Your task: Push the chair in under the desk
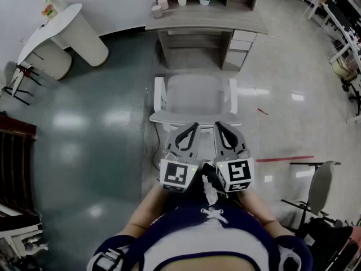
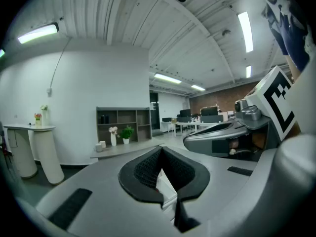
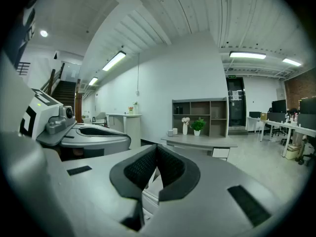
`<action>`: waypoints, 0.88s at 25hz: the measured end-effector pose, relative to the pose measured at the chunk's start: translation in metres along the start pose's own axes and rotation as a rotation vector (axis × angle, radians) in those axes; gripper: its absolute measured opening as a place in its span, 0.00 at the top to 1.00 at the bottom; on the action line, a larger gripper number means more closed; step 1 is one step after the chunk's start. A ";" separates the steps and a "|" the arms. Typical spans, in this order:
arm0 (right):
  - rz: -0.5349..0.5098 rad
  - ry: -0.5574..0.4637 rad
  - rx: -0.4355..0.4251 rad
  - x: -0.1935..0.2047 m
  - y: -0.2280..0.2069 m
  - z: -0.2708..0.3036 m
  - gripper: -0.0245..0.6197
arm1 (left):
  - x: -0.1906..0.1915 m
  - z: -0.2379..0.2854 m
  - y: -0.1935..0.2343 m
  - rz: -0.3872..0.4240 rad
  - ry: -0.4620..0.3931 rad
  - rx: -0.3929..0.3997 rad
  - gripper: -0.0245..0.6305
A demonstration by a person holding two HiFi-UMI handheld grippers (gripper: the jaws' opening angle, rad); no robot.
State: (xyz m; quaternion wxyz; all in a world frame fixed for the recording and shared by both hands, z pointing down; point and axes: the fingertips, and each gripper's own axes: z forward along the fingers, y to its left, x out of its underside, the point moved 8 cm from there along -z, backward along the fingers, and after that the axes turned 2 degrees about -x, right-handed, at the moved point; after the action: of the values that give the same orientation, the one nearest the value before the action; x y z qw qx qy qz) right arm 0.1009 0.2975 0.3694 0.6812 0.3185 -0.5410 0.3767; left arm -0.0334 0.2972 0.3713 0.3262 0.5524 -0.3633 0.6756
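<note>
Open office, glossy grey floor wide and bare at the left of the frame, paler tile at the right. At top centre, desk (image 1: 206, 18) against the wall, kneehole open below, drawer unit (image 1: 242, 45) closing its right side. Below it, mid-frame, white chair (image 1: 194, 97) facing the desk, well out from under it, a strip of floor between seat front and desk edge. Round white counter (image 1: 67, 30) at upper left and dark chair (image 1: 318, 185) at lower right, both well off to the sides. Side by side at the chair's back edge, left gripper (image 1: 194, 126) and right gripper (image 1: 219, 126), near level, aimed up-frame at the desk. Both sets of jaws closed together, gripping nothing. Contact with the chair back not clear.
</note>
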 end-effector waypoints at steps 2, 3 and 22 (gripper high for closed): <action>0.003 0.007 -0.003 0.001 0.000 0.003 0.95 | 0.002 0.001 0.002 0.005 0.010 0.005 0.95; 0.003 0.011 -0.005 0.002 0.000 0.005 0.95 | 0.003 0.001 0.002 0.009 0.016 0.007 0.95; -0.281 0.128 -0.081 0.029 0.017 0.027 0.95 | 0.030 0.015 0.008 0.072 0.172 0.117 0.95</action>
State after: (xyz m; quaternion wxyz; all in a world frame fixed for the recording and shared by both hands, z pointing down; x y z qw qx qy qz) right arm 0.0770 0.2882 0.4041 0.7726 0.3387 -0.4613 0.2750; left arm -0.0378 0.2814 0.4021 0.2988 0.4969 -0.3134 0.7520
